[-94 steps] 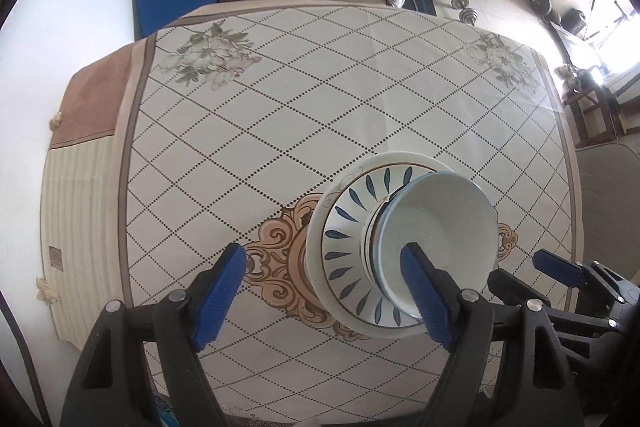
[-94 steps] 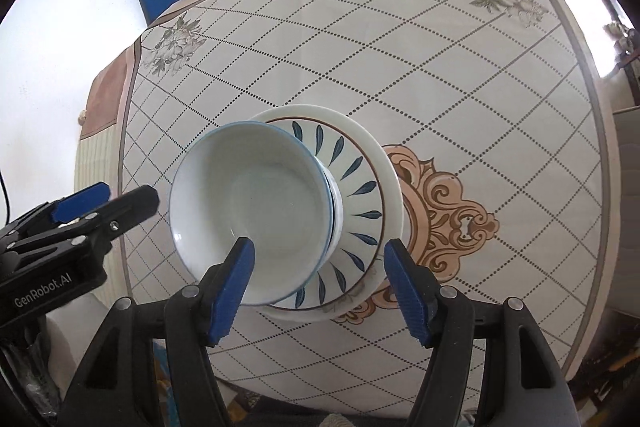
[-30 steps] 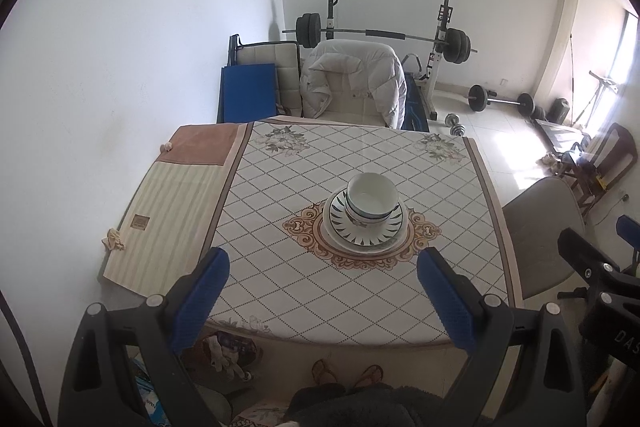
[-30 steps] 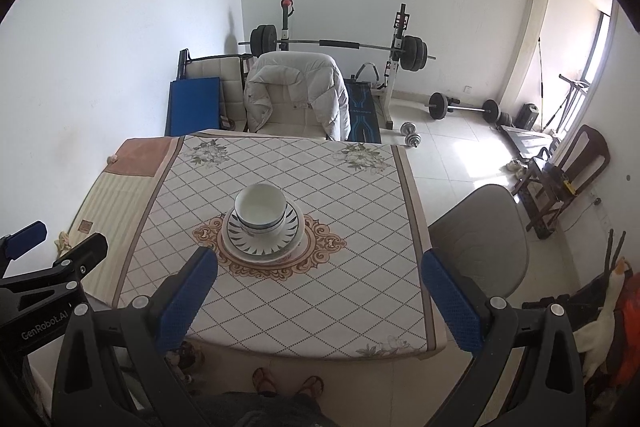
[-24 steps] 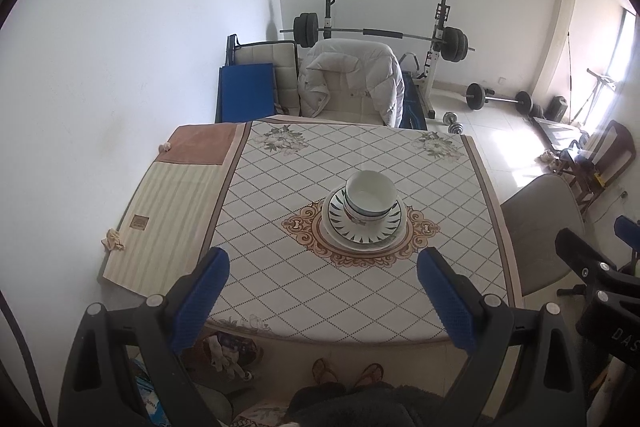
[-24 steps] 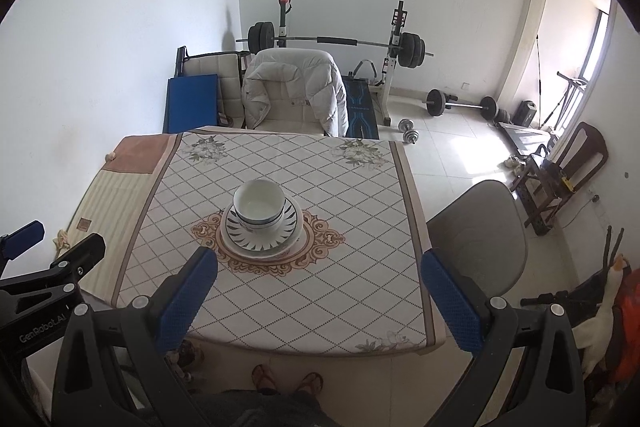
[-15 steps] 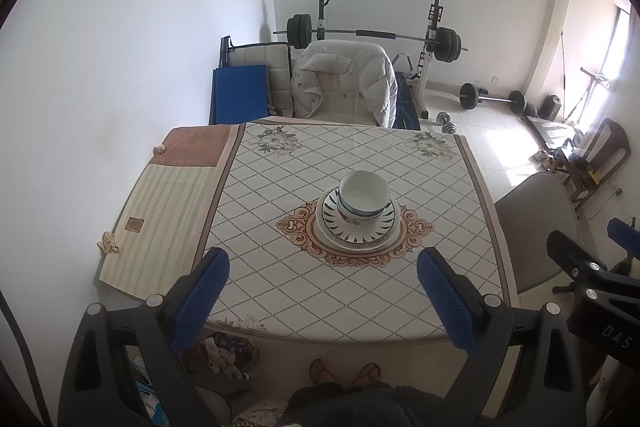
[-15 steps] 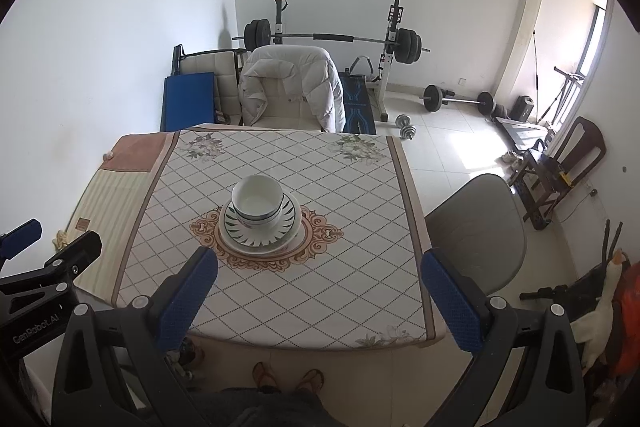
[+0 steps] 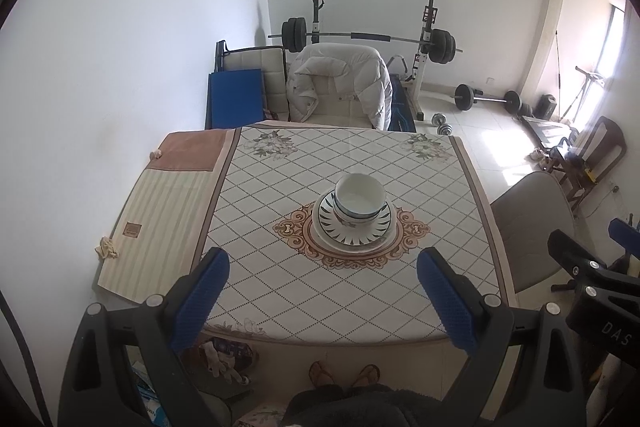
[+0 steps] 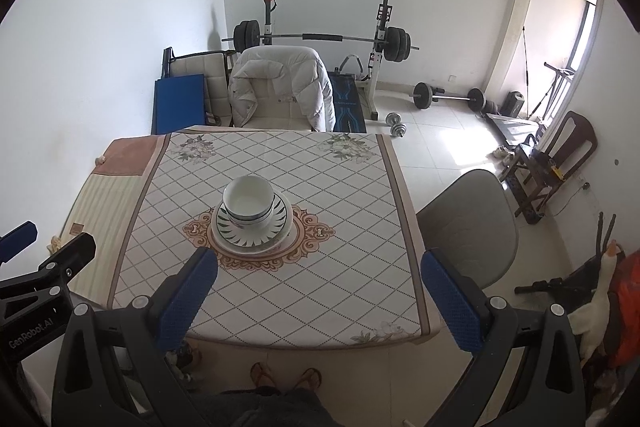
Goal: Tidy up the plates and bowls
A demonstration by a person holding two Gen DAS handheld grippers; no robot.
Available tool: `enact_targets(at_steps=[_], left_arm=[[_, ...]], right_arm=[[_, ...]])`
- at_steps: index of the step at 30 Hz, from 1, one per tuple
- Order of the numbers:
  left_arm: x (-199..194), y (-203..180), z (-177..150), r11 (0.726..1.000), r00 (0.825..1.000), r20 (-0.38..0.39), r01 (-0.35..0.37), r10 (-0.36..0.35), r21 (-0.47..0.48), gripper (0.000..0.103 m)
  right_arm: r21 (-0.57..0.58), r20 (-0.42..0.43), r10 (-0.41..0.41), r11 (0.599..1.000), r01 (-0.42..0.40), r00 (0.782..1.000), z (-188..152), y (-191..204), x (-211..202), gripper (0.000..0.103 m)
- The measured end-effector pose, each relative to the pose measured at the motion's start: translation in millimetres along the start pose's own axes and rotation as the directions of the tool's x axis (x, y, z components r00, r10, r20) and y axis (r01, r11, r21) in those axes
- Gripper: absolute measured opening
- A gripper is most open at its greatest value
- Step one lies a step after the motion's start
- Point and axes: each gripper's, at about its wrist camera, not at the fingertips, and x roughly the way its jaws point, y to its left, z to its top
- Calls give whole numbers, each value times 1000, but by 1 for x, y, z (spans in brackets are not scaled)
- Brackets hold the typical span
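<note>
White bowls point(image 9: 359, 201) are stacked on a blue-leaf plate point(image 9: 374, 231) at the middle of the table point(image 9: 260, 195). The same stack of bowls point(image 10: 249, 203) and plate point(image 10: 280, 225) shows in the right wrist view. My left gripper point(image 9: 322, 275) is open and empty, held high and well back from the table's near edge. My right gripper point(image 10: 318, 277) is open and empty too, also high and back. Each gripper shows at the edge of the other's view.
A chair with a white jacket point(image 9: 340, 83) stands at the table's far side. A grey chair point(image 9: 532, 223) stands at its right. A weight bench and barbells point(image 9: 368, 39) stand behind. A striped cloth point(image 9: 160, 211) hangs at the table's left. The person's feet point(image 10: 286, 377) are below.
Both grippers have pulled up and far back from the stacked bowls and plate since three seconds ago, and still drift slightly back. Both jaws are wider open. The dishes have not moved.
</note>
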Motion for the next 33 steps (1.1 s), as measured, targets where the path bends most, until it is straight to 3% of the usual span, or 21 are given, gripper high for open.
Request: enact_targets(at_steps=[33], left_arm=[[-3, 2, 6, 1000, 1000, 10, 3, -3, 6, 96]], right_arm=[[-6, 7, -4, 1000, 4, 1000, 4, -2, -4, 103]])
